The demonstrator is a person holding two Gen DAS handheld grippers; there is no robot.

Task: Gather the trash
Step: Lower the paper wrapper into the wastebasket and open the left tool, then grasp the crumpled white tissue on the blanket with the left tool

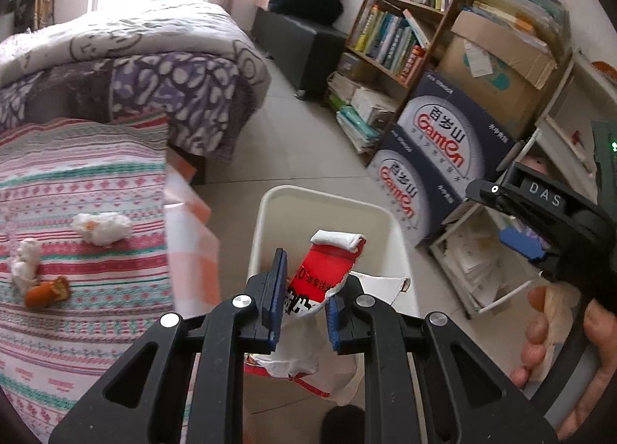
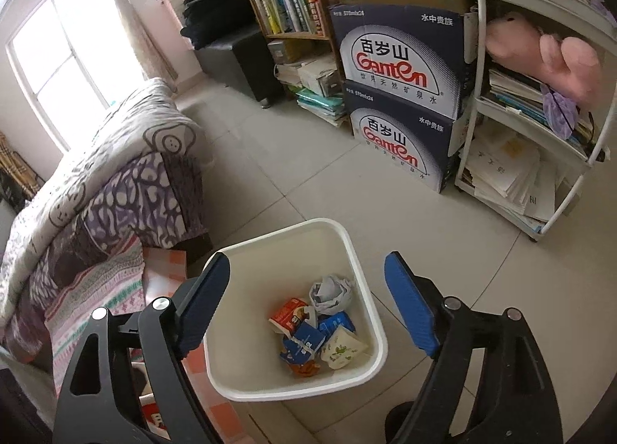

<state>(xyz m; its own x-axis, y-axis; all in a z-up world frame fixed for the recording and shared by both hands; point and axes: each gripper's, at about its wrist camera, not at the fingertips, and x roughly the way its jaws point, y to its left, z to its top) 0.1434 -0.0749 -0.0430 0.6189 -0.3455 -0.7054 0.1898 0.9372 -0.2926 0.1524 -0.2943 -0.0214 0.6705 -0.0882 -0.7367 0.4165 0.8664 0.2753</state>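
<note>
With our left gripper (image 1: 300, 301) clamped on the torn wrapper (image 1: 327, 270) above the bin (image 1: 277, 205) and our right gripper (image 2: 308, 305) wide open and empty, a mistimed release could drop it outside the rim.

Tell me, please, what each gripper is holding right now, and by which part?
The left gripper grips a torn red-and-white wrapper around its middle, over the white bin. The right gripper is open and holds nothing.

Trash (image 2: 316, 332) in bin (image 2: 376, 322) beside bed (image 2: 115, 182)
</note>
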